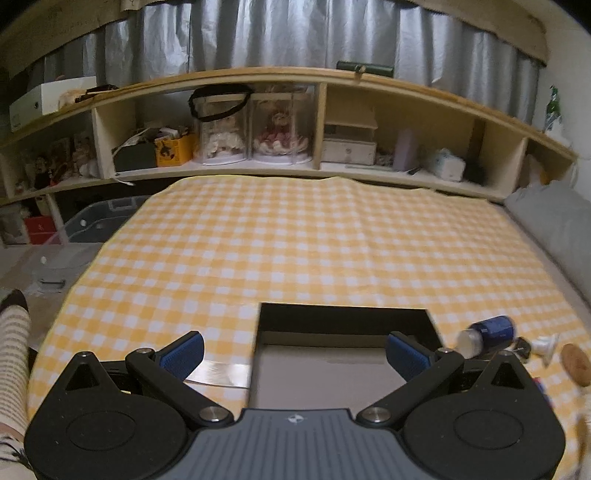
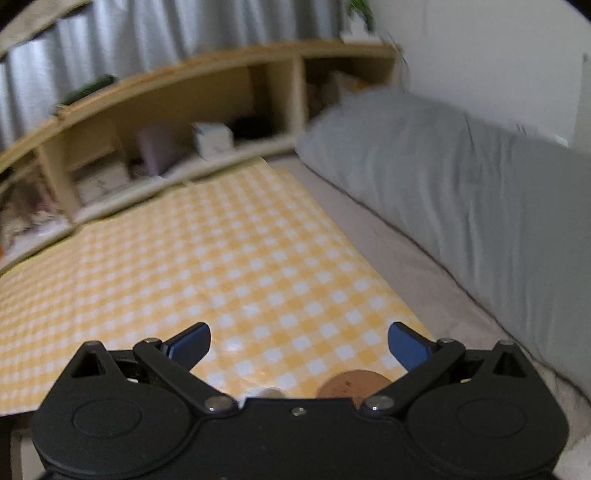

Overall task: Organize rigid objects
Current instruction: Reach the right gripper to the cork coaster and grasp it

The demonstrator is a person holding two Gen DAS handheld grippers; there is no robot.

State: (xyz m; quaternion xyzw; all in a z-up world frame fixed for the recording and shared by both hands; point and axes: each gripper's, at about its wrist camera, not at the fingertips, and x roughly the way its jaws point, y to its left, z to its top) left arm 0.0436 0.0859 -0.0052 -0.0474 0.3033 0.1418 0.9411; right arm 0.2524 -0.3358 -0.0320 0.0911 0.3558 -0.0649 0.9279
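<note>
Yellow-checked cloth [image 1: 295, 240] covers the work surface, wooden shelf [image 1: 321, 79] along its far edge. Black-walled box [image 1: 343, 317] sits on the near part of the cloth, open top, pale floor inside. Left gripper [image 1: 295, 352] hovers over the box's near left part, blue pads wide apart, nothing between them; left pad is over the cloth just left of the box, right pad over the box's right wall.

Just right of the box on the cloth: blue bottle [image 1: 489, 332] lying on its side, white cap toward the box. Right of it a small white piece [image 1: 546, 345], then a brown disc [image 1: 575, 364], near each other; blurred, cannot tell if touching.

Right gripper [image 2: 299, 347] hangs over the cloth's right edge, pads wide apart, empty. Brown disc [image 2: 351, 384] shows just behind its body, half hidden. Right wrist view is motion-blurred.

Grey pillow [image 2: 461, 192] lies along the right of the cloth, white wall behind. Shelf cubbies hold two dolls in clear cases [image 1: 255, 125], boxes, clutter. Grey curtain [image 1: 277, 33] hangs above the shelf. Striped sleeve [image 1: 13, 350] at far left of the cloth.
</note>
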